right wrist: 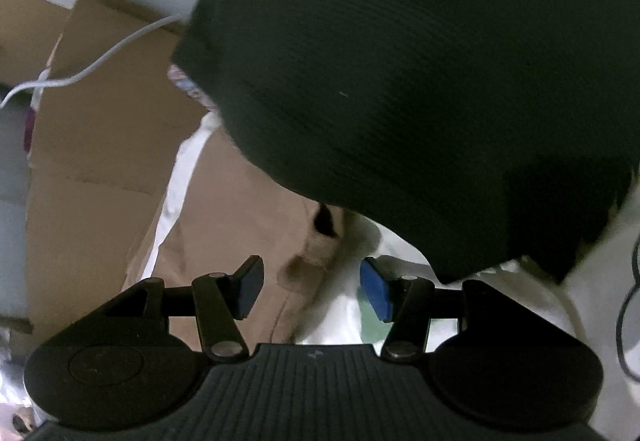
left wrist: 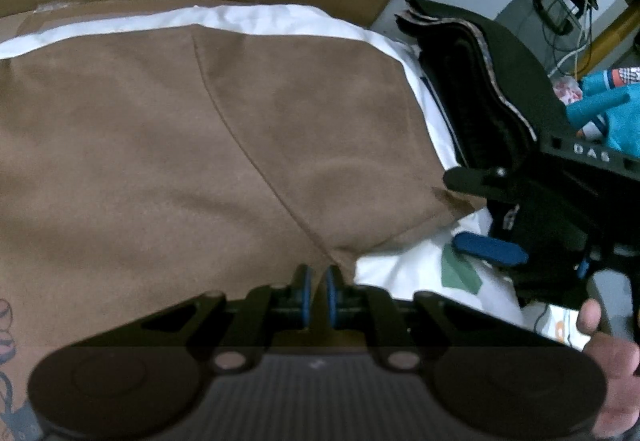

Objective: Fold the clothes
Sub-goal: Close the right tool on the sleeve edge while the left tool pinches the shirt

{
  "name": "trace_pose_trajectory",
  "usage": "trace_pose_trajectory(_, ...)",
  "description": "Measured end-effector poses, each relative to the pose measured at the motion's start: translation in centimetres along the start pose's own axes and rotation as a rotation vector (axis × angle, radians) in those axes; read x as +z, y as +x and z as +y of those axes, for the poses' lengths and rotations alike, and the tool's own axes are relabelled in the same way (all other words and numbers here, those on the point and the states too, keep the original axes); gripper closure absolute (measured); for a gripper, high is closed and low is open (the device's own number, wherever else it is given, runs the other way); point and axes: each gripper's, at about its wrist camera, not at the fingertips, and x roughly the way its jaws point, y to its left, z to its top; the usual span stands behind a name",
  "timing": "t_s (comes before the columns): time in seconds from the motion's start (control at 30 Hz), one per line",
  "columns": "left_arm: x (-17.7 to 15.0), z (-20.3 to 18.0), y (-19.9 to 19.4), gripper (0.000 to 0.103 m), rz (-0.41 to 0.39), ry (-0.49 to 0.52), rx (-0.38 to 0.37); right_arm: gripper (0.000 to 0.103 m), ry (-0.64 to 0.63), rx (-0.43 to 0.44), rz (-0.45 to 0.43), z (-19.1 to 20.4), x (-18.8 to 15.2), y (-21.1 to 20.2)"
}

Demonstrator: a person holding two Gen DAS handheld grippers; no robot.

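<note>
**Brown garment: one edge pinched, fold not yet finished**

Brown garment (left wrist: 224,145) lies spread over a white sheet (left wrist: 280,17), filling the left wrist view from 9 to 2 o'clock. At 6 o'clock the left tongs (left wrist: 319,297) are nearly closed, apparently clamped on its near edge. Toward 3 o'clock, a dark folded stack (left wrist: 472,81) suggests earlier pieces are done. The right tongs (left wrist: 476,225) stand apart, gripping nothing, just beside the garment's corner. I judge this piece partly folded, with more folds left.
</note>
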Motion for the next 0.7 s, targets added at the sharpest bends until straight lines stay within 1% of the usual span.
trace_pose_trajectory(0.07, 0.0, -0.1, 0.0, 0.095, 0.000, 0.001, 0.001, 0.044, -0.022, 0.006, -0.012, 0.4, -0.1, 0.1)
trace_pose_trajectory(0.17, 0.1, -0.1, 0.0, 0.095, 0.001, 0.004, 0.003, 0.051, -0.044, 0.019, -0.023, 1.2, -0.1, 0.3)
trace_pose_trajectory(0.2, 0.1, -0.1, 0.0, 0.095, 0.001, 0.004, 0.001, 0.058, -0.048, 0.025, -0.024, 1.4, -0.1, 0.5)
trace_pose_trajectory(0.23, 0.1, 0.0, 0.0, 0.095, 0.002, 0.005, 0.000, 0.073, -0.057, 0.025, -0.024, 1.7, 0.0, 0.5)
trace_pose_trajectory(0.27, 0.1, 0.0, 0.0, 0.095, 0.002, 0.006, -0.002, 0.082, -0.066, 0.024, -0.024, 1.9, 0.0, 0.6)
trace_pose_trajectory(0.3, 0.1, 0.0, 0.0, 0.095, 0.002, 0.010, -0.001, 0.098, -0.075, 0.018, -0.023, 2.0, 0.1, 0.7)
trace_pose_trajectory(0.33, 0.1, -0.1, 0.0, 0.095, 0.001, 0.014, 0.000, 0.101, -0.085, 0.019, -0.028, 2.2, 0.2, 0.6)
trace_pose_trajectory(0.47, 0.2, -0.3, 0.0, 0.095, 0.000, 0.029, 0.003, 0.101, -0.136, 0.048, -0.048, 2.7, 0.9, 0.2)
trace_pose_trajectory(0.57, 0.3, -0.4, -0.1, 0.095, -0.001, 0.027, 0.004, 0.101, -0.192, 0.093, -0.042, 3.7, 1.3, -0.3)
trace_pose_trajectory(0.7, 0.3, -0.7, -0.1, 0.095, -0.005, 0.036, 0.011, 0.101, -0.237, 0.119, -0.033, 4.3, 1.6, -1.0)
